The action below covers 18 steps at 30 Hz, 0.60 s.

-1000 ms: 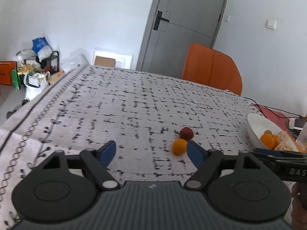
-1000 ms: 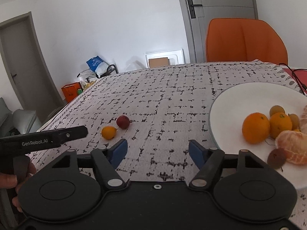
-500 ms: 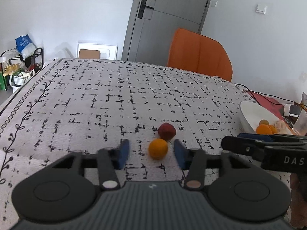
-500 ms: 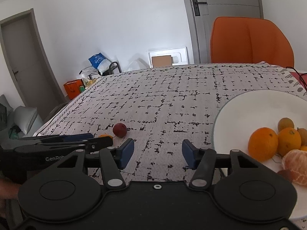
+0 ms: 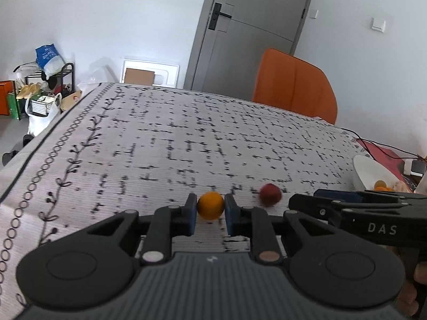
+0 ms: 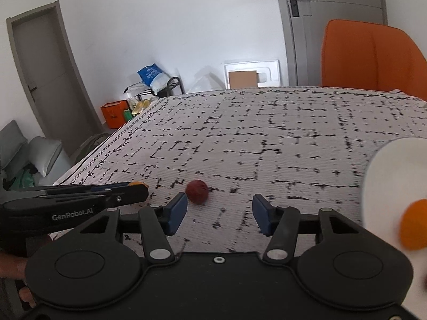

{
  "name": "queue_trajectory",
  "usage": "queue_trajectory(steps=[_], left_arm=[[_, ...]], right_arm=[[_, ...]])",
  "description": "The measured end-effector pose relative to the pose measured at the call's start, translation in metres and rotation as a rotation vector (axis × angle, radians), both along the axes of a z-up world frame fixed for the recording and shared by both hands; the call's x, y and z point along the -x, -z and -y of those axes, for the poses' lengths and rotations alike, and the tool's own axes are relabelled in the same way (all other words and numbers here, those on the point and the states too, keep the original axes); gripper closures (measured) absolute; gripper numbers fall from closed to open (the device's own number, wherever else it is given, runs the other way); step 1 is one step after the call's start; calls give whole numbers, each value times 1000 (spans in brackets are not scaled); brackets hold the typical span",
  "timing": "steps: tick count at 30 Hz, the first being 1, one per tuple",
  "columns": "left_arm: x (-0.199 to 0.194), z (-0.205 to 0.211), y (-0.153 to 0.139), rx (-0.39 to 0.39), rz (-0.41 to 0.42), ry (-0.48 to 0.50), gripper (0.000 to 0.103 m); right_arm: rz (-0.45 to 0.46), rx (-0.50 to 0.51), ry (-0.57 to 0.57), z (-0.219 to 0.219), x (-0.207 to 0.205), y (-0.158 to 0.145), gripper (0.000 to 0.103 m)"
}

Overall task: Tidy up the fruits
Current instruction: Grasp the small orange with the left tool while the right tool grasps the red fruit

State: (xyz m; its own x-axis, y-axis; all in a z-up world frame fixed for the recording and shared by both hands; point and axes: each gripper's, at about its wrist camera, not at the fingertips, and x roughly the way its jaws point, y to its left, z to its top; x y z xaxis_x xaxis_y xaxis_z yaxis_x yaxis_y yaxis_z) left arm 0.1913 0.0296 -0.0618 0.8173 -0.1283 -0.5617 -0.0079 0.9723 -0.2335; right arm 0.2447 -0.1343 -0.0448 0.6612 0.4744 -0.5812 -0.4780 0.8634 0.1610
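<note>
A small orange fruit (image 5: 210,204) sits pinched between the blue pads of my left gripper (image 5: 210,200), which is shut on it just above the patterned tablecloth (image 5: 186,138). A dark red fruit (image 5: 270,194) lies on the cloth right beside it. In the right wrist view the red fruit (image 6: 197,191) lies just ahead of the left pad of my right gripper (image 6: 219,208), which stands open with nothing between its fingers. The left gripper (image 6: 128,190) reaches in from the left there, the orange fruit (image 6: 137,184) peeking out at its tip. A white plate (image 6: 387,173) of fruit is at the right.
An orange chair (image 5: 293,90) stands behind the table's far side, by a grey door (image 5: 245,37). The plate (image 5: 371,170) holds several oranges near the table's right edge, with red items and cables behind it. Bags and a rack (image 5: 40,93) stand on the floor at left.
My left gripper slid over to the orange fruit and closed on it. The right gripper narrowed a little and swung left, so the red fruit now lies just ahead of it.
</note>
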Motion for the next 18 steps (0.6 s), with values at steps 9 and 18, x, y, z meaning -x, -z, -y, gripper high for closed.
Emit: queue_trajectory(steps=[9,18], left_arm=[[4,-18,-2,8,9,-39,83],[10,-20,-9,0,34,-57,83]], right_arm=[[6,5,-34,-26,-10,0,52],[-26,-17,-28,-20,-14,4,82]])
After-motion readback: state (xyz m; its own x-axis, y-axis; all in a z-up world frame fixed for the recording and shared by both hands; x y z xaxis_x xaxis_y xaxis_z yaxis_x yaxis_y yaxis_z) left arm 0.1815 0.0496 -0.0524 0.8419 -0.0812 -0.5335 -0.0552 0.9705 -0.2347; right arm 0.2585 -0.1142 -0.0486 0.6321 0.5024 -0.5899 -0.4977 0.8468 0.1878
